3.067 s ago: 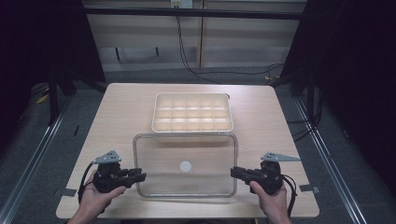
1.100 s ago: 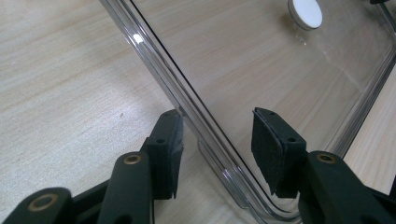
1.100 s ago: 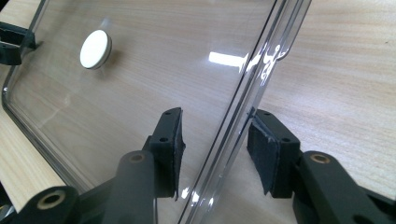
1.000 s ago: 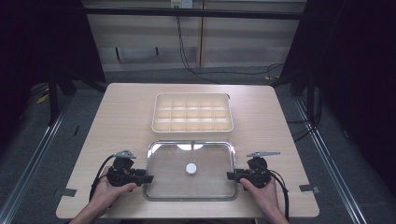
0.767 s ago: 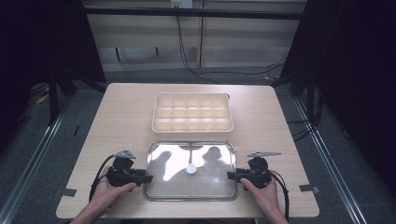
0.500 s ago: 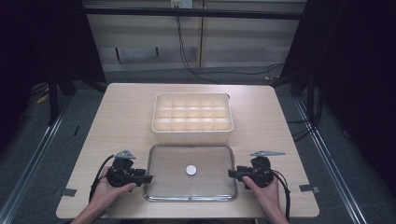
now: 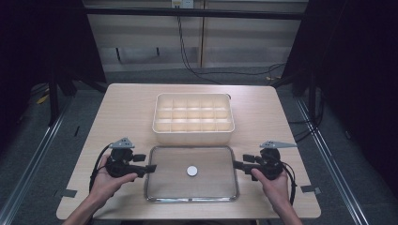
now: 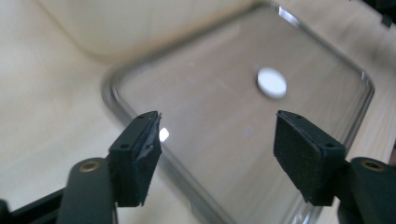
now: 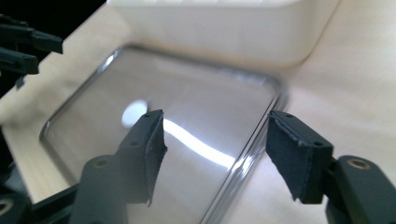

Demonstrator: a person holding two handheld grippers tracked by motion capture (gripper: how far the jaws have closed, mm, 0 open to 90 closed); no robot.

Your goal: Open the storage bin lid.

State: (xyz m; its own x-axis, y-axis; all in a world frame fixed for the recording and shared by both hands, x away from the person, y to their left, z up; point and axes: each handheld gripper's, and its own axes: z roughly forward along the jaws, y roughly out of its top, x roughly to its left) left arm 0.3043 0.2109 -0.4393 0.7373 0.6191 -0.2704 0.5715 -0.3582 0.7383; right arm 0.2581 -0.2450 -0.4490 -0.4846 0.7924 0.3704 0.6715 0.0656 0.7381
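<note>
We see a clear lid (image 7: 191, 173) lying flat on the light wooden bench (image 7: 122, 108), in the lower middle of the high view. It is a transparent rectangle with rounded corners and a shiny raised rim, glossy enough to catch a bright streak of light, and a small round white spot (image 7: 192, 170) sits at its centre. Its long axis runs left to right across the frame.

Just above it in the frame stands a cream plastic tray (image 7: 193, 118), open-topped and split into a grid of small compartments, its long axis parallel to the lid's.

Our left gripper (image 7: 149, 168) sits at the lid's left edge and our right gripper (image 7: 236, 164) at its right edge. In both gripper views the black padded jaws stand spread apart, grasping nothing, with the lid's rim between them.
</note>
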